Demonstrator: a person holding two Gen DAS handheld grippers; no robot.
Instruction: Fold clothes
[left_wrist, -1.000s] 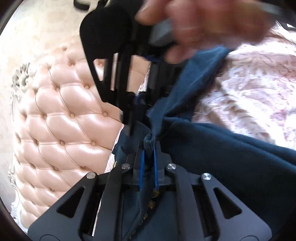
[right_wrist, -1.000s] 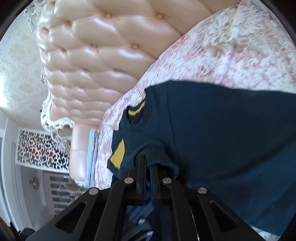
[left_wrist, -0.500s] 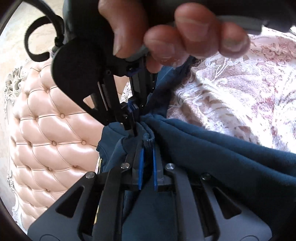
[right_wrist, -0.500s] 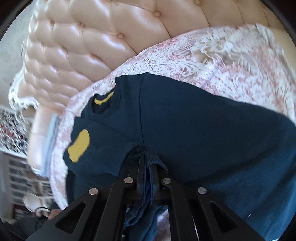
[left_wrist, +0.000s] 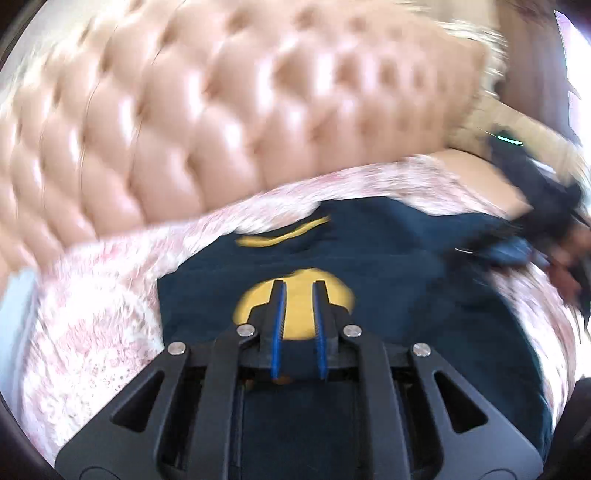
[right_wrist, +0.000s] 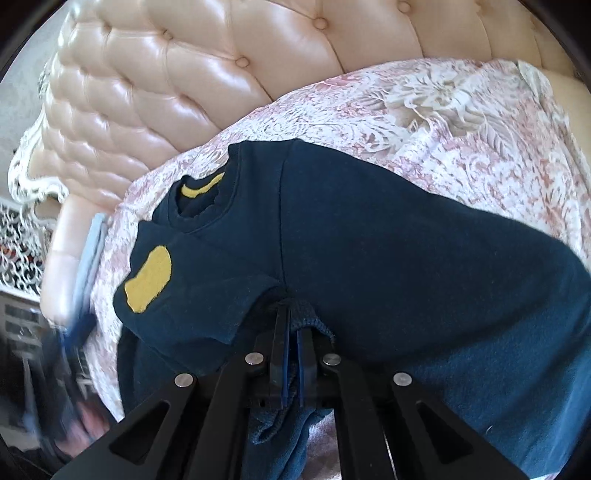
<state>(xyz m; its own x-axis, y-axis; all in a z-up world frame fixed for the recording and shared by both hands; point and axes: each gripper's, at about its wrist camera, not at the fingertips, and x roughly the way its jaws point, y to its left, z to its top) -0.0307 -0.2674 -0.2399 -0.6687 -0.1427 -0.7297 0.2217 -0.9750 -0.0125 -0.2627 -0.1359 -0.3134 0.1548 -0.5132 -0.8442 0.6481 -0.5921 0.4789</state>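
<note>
A navy sweatshirt (right_wrist: 388, 240) with a yellow patch (right_wrist: 149, 280) and a yellow-lined collar (right_wrist: 201, 188) lies on the bed. My right gripper (right_wrist: 291, 314) is shut on a ribbed edge of it, and the cloth bunches around the fingers. In the blurred left wrist view, my left gripper (left_wrist: 298, 286) hovers over the yellow patch (left_wrist: 258, 314) of the sweatshirt (left_wrist: 406, 295). Its jaws are opening and nothing is between them. At that view's far right a smeared dark shape, held by a hand (left_wrist: 565, 273), sits at the sweatshirt's edge.
A pink floral bedspread (right_wrist: 443, 110) covers the bed under the sweatshirt. A tufted pink headboard (right_wrist: 184, 74) rises close behind it, also in the left wrist view (left_wrist: 184, 129). A light blue strip (right_wrist: 92, 251) runs along the bed's left side.
My left gripper has let go of the navy cloth and swung away from the right gripper, ending over the yellow patch. The right gripper keeps its hold and has tilted a little.
</note>
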